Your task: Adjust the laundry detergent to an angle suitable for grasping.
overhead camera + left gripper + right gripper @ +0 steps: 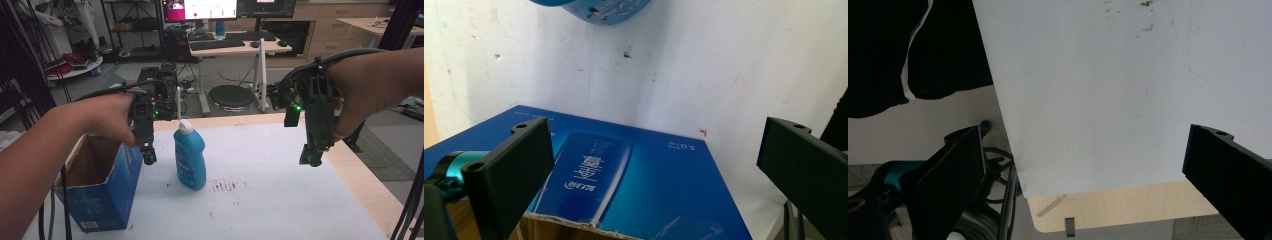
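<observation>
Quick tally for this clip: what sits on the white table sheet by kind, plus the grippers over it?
Blue bottle with white cap, upright: 1
Blue cardboard box, open at the top: 1
Grippers, jaws apart and holding nothing: 2, the left gripper by the box, the right gripper over bare sheet
Total: 4

Lab room: desk (232, 48), monitors (200, 9), round stool (230, 96), possibly shelving (131, 25).
</observation>
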Tool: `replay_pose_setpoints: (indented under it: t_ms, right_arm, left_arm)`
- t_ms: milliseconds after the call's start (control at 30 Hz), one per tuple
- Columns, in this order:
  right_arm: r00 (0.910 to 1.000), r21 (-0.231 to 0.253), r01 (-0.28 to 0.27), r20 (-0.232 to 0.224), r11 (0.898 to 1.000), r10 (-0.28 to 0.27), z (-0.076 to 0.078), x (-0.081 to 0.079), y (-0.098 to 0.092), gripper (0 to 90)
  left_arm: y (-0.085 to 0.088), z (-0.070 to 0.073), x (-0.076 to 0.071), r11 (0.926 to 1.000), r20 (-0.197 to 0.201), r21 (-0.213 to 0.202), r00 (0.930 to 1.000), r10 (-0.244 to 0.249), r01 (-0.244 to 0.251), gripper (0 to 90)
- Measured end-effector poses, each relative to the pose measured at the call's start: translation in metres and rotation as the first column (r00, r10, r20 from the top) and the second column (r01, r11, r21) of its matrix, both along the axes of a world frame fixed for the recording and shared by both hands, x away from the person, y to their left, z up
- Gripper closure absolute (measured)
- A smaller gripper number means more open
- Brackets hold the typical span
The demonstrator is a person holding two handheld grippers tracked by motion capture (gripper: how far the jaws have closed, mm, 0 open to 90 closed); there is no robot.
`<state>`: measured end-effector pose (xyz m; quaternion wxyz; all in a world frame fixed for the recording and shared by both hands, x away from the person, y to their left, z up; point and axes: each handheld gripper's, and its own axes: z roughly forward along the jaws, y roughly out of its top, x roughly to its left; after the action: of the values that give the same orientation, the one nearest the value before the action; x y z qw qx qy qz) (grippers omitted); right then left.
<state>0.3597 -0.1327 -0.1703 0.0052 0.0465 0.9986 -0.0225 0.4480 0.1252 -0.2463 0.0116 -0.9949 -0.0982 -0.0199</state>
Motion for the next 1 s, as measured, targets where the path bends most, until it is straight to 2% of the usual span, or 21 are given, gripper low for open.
replay_pose_setpoints:
  t_ms: [300, 333, 500, 833, 1000]
  right_arm:
    - [0.9999, -0.007, 0.009, 0.007, 1.0, -0.009, 0.001, -0.001, -0.004, 2.3]
    - [0.9999, 0.004, 0.013, 0.001, 1.0, -0.013, 0.0, -0.001, -0.006, 2.3]
    - [0.9996, -0.003, 0.029, -0.004, 1.0, -0.029, -0.004, -0.001, -0.007, 2.3]
    - [0.999, 0.006, 0.044, 0.001, 0.999, -0.044, -0.002, -0.002, -0.012, 2.3]
    - [0.9995, 0.009, 0.031, 0.002, 0.999, -0.031, -0.002, -0.003, -0.01, 2.4]
  left_arm:
    - [0.001, 0.004, -0.002, 1.0, 0.004, -0.003, 1.0, 0.005, -0.005, 1.7]
    - [0.001, 0.004, -0.002, 1.0, 0.003, 0.003, 1.0, 0.002, -0.002, 1.6]
    - [0.001, 0.005, -0.003, 1.0, 0.006, -0.001, 1.0, 0.006, -0.006, 1.7]
    - [-0.005, 0.004, -0.005, 1.0, 0.007, -0.002, 1.0, -0.007, 0.007, 1.7]
    - [-0.003, 0.006, -0.006, 1.0, 0.011, -0.001, 0.9999, -0.007, 0.007, 1.7]
